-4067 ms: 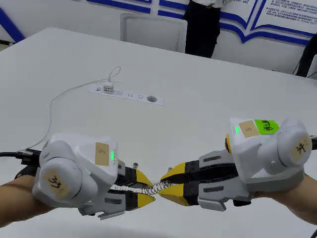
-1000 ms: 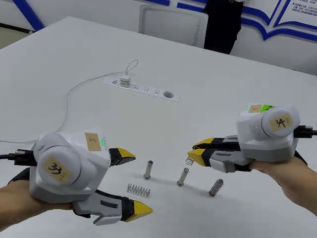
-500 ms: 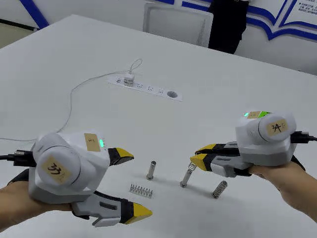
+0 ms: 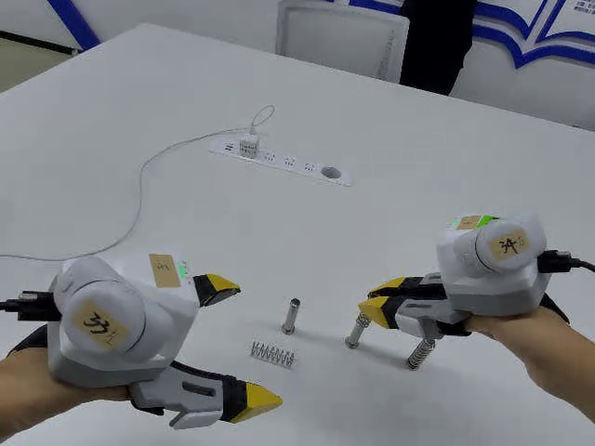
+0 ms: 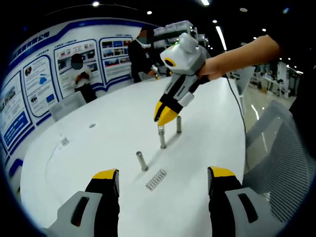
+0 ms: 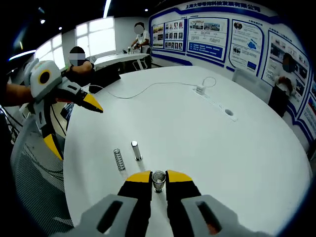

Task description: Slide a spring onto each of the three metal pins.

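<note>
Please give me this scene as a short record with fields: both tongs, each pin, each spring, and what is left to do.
left tongs: open, holding nothing
right tongs: shut on a small coiled steel spring, at the top of the middle pin
middle short metal pin: standing, tilted, spring on its upper part
right-hand metal pin: standing, a spring around it
bare metal pin: upright, no spring
loose coiled spring: lying flat on the white table, near the bare pin
left to do: loose spring onto bare pin
</note>
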Available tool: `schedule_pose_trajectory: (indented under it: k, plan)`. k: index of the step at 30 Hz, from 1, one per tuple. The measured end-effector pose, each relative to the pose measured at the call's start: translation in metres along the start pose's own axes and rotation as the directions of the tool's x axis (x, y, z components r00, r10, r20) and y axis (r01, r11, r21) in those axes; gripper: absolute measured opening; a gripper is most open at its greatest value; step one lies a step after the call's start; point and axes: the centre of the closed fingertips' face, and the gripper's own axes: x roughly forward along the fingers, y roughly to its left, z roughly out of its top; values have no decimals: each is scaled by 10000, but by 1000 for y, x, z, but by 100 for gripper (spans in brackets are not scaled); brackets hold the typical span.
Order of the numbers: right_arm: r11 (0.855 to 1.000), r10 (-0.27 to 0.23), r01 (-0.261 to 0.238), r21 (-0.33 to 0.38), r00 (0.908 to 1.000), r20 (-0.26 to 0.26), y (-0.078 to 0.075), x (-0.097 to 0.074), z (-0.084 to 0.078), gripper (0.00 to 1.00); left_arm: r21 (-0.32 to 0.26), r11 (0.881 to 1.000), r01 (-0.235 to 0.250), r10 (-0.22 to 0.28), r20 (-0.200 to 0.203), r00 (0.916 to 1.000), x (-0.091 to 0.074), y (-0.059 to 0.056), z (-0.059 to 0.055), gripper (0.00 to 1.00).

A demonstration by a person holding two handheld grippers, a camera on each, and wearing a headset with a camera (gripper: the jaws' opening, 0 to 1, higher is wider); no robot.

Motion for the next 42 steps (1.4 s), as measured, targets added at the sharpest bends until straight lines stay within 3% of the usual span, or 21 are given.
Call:
schedule_pose_trajectory:
  k: [6,15,23,27,29,42]
  plan:
    - [10000,32,-31,61,9999,-112,1,5,-5,11,-430,9987,-265,281,356,9990,-4,10,6,77]
    - [9999,81,-86,-140,9993,-354,3,13,-13,11,-54,9982,-600,602,585,9965,-6,18,8,77]
    - [9996,54,-71,-288,9984,-566,1,20,-18,11,-56,9986,-535,537,413,9977,-6,16,3,77]
    - [9994,98,-121,-319,9975,-697,2,24,-22,11,429,9972,-618,622,-86,9980,-5,16,-6,72]
    - [9994,117,-141,-318,9971,-756,3,26,-24,11,386,9977,-562,571,-219,9981,-5,16,-9,72]
    - [9989,181,-222,-413,9951,-970,4,29,-31,11,316,9976,-615,622,-188,9979,-8,15,-10,73]
